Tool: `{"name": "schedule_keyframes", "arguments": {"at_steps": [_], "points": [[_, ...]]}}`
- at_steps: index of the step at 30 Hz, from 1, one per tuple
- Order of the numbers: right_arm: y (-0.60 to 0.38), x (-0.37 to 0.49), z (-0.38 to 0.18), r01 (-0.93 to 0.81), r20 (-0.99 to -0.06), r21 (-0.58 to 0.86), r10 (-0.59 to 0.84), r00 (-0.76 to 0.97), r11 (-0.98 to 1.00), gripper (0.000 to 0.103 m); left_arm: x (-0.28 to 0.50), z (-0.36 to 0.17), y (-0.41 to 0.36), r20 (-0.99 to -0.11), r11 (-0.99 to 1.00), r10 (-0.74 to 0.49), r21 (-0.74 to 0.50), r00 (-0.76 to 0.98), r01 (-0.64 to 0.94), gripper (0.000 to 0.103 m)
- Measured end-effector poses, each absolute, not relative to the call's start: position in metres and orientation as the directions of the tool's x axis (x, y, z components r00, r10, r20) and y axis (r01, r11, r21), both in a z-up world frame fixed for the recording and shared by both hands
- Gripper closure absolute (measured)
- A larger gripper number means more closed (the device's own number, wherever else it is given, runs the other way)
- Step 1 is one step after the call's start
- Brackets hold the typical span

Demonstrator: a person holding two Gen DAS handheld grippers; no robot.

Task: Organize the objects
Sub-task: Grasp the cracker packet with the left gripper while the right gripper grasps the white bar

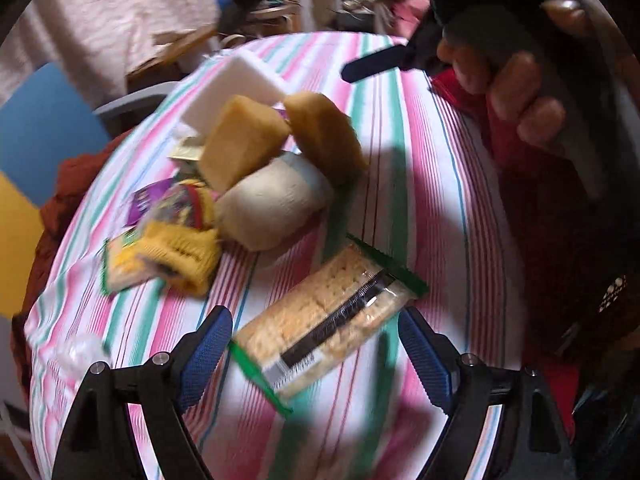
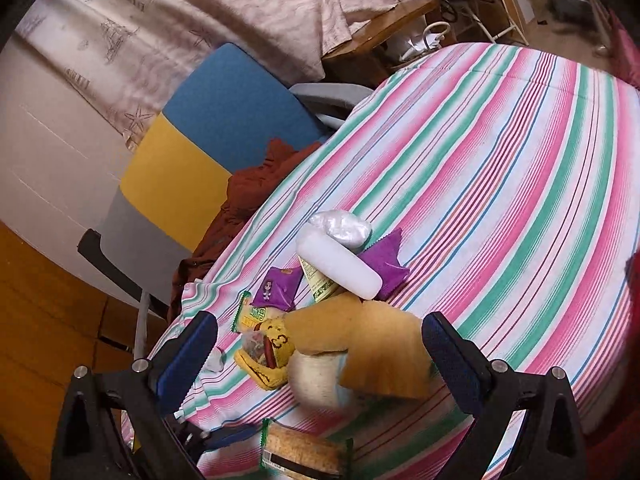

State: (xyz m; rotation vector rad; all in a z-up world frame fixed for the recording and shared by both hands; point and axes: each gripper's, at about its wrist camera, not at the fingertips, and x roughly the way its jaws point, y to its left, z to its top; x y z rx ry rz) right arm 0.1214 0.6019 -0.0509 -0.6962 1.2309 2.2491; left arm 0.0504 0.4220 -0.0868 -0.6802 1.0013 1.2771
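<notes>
Cracker packet (image 1: 326,314) lies flat on the striped counter (image 1: 432,184), long axis running 7 to 1 o'clock, between the left gripper's (image 1: 316,356) spread, empty fingers. Sponges (image 1: 244,144), a cream roll (image 1: 276,200) and snack packets (image 1: 160,256) crowd at 11 o'clock. Right gripper (image 2: 320,354) hovers, fingers spread, over that pile; bare counter stretches toward 2 o'clock.

Striped pink, green and white tablecloth (image 2: 500,152), chair (image 2: 208,128) with blue, yellow and grey back beside it, rust-red cloth (image 2: 256,184) bunched at the edge, pale starfish-patterned curtain (image 2: 208,12), wooden floor (image 2: 36,320), possibly a small desk (image 2: 380,28) beyond.
</notes>
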Motion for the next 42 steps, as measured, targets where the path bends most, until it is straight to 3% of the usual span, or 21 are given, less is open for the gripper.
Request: {"name": "schedule_keyframes", "arguments": {"at_steps": [6,10,13,17,20,29,34,36,39,40,42], "points": [[0.602,0.12,-0.052,-0.623,-0.636,0.62,0.159,-0.755,-0.477,0.0,0.049,-0.107,0.439,-0.928,0.306,0.371,0.079,0.043,-0.949,0.016],[0.603,0.12,-0.053,-0.627,-0.638,0.619,0.162,-0.753,-0.473,0.0,0.037,-0.11,0.447,-0.919,0.258,0.384,0.009,0.094,-0.966,0.017],[0.605,0.12,-0.054,-0.633,-0.642,0.619,0.165,-0.749,-0.464,0.0,0.03,-0.112,0.443,-0.91,0.206,0.393,-0.051,0.13,-0.977,0.024],[0.606,0.122,-0.054,-0.639,-0.643,0.618,0.173,-0.746,-0.458,0.0,0.024,-0.109,0.436,-0.901,0.104,0.422,-0.063,0.102,-0.993,0.047],[0.606,0.121,-0.055,-0.651,-0.657,0.609,0.172,-0.734,-0.453,0.0,0.021,-0.107,0.423,-0.89,-0.005,0.45,-0.08,0.069,-0.997,0.054],[0.6,0.115,-0.039,-0.68,-0.68,0.527,0.226,-0.697,-0.51,0.0,0.021,-0.106,0.366,-0.856,-0.231,0.513,-0.07,-0.061,-0.97,0.055],[0.608,0.085,-0.017,-0.702,-0.721,0.387,0.279,-0.635,-0.598,0.001,0.021,-0.108,0.357,-0.852,-0.271,0.52,-0.091,-0.066,-0.958,0.055],[0.614,0.069,-0.021,-0.701,-0.746,0.331,0.28,-0.604,-0.632,0.004,0.026,-0.11,0.364,-0.849,-0.276,0.524,-0.092,-0.069,-0.957,0.055],[0.622,0.052,-0.04,-0.708,-0.785,0.286,0.265,-0.56,-0.646,0.024,0.03,-0.11,0.36,-0.844,-0.282,0.531,-0.095,-0.073,-0.955,0.055],[0.623,0.048,-0.049,-0.716,-0.795,0.261,0.278,-0.54,-0.647,0.033,0.032,-0.111,0.363,-0.841,-0.286,0.535,-0.095,-0.077,-0.953,0.055],[0.626,0.044,-0.06,-0.735,-0.824,0.218,0.283,-0.491,-0.642,0.061,0.034,-0.112,0.362,-0.836,-0.291,0.542,-0.09,-0.086,-0.953,0.055]]}}
